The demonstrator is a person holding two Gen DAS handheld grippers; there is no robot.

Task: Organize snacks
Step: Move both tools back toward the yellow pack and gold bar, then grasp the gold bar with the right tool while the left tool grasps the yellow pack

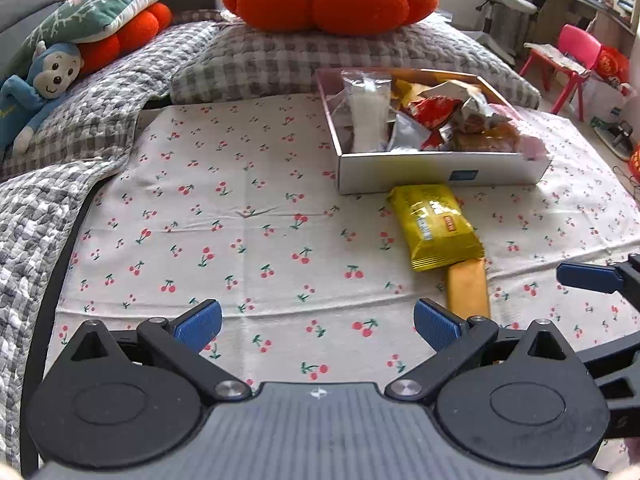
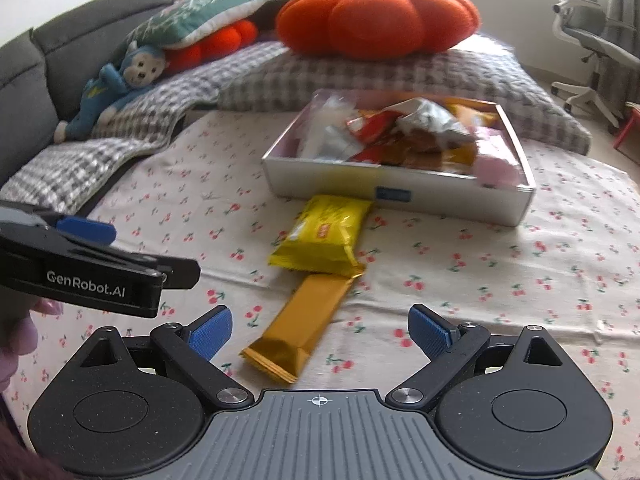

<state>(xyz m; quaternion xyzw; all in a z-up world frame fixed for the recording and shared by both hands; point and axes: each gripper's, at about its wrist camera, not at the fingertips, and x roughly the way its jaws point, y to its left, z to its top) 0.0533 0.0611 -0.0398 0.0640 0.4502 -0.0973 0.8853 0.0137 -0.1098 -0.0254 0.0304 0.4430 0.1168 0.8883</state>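
Picking up the gold bar point(image 2: 298, 326) next looks like the sensible step: the right hand-held gripper point(image 2: 319, 330) should close across its narrow width, near the middle, since the foil may slip, then carry it into the white box point(image 2: 400, 190) already heaped with snacks. Both hand-held grippers hang low over the cherry-print bed sheet point(image 1: 240, 216), wide open and empty, the left hand-held gripper point(image 1: 318, 324) beside the bar. The yellow packet point(image 2: 322, 236) overlaps the bar's far end, its own far end at the box's front wall.
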